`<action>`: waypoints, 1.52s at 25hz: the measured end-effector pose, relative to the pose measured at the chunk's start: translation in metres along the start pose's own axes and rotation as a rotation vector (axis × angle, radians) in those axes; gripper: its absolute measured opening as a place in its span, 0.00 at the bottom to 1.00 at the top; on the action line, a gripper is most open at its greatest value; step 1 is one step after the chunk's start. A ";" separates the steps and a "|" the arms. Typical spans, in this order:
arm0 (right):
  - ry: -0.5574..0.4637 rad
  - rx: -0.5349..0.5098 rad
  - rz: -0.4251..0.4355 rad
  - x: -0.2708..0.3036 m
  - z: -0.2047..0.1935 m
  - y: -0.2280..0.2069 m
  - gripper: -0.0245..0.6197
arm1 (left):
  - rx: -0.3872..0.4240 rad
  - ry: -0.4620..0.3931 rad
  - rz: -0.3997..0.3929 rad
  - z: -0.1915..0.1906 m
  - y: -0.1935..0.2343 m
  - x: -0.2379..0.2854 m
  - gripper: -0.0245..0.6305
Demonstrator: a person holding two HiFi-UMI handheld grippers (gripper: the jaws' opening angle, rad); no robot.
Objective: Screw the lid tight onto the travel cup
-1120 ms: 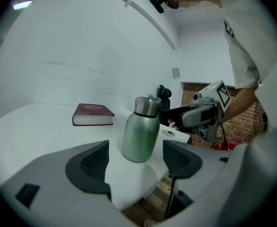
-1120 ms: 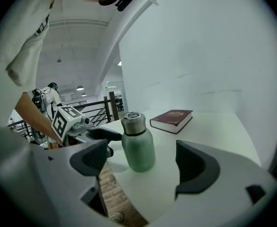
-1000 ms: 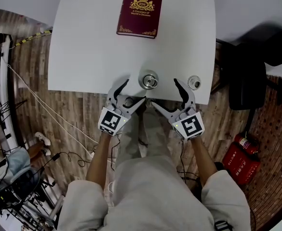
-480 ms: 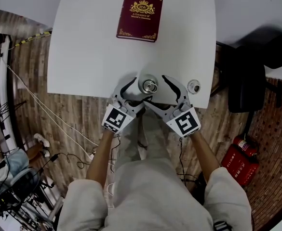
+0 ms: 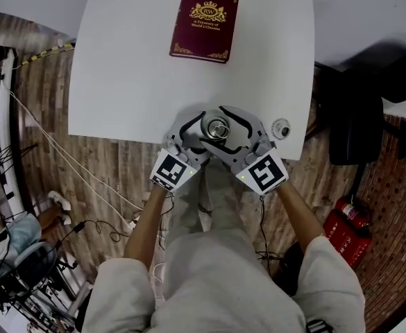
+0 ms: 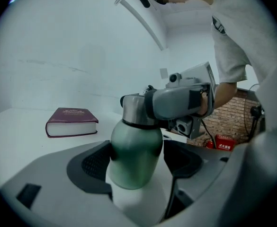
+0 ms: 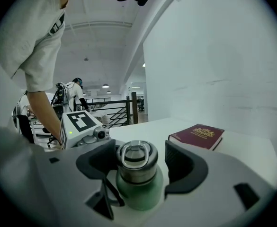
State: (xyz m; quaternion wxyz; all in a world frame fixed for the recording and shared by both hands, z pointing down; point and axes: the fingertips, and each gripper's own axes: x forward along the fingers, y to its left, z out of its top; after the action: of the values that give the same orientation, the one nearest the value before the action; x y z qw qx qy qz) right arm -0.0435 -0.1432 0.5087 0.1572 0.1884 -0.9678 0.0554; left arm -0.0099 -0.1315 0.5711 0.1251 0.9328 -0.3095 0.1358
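A green travel cup [image 6: 136, 150] stands near the front edge of the white table [image 5: 126, 75]. Its steel lid [image 7: 137, 160], with a loop handle, sits on top. My left gripper [image 5: 201, 134] is shut on the cup's green body, with a pad against each side. My right gripper [image 7: 140, 162] reaches in higher up, with the lid between its jaws. These jaws are closing, and a small gap still shows beside the lid. In the head view both grippers crowd around the cup [image 5: 216, 127].
A dark red book [image 5: 204, 21] lies at the table's far side. A small round object [image 5: 280, 127] sits near the front right corner. Beyond the right edge stand a black chair [image 5: 355, 116] and a red fire extinguisher [image 5: 346, 236]. Cables run across the wooden floor to the left.
Both grippers moved forward from the table's front edge and drew in around the cup. The left one closed on the body. The right one came over the lid and narrowed.
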 end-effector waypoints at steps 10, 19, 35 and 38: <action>0.029 -0.073 0.093 0.014 0.007 0.009 0.48 | 0.006 0.000 -0.005 0.000 0.002 0.000 0.56; 0.032 -0.087 0.105 0.016 0.005 0.009 0.44 | 0.012 -0.003 -0.010 -0.001 0.003 0.001 0.56; -0.036 0.000 -0.215 0.010 0.008 -0.007 0.44 | 0.014 -0.008 -0.010 0.001 0.002 0.001 0.56; -0.044 0.021 -0.278 0.010 0.009 -0.010 0.44 | 0.013 -0.007 -0.010 0.001 0.002 0.001 0.56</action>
State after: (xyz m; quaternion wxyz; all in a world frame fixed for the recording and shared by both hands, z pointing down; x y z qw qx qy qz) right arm -0.0504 -0.1576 0.5042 0.1403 0.3234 -0.9350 0.0391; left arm -0.0103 -0.1344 0.5713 0.1186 0.9356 -0.3043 0.1338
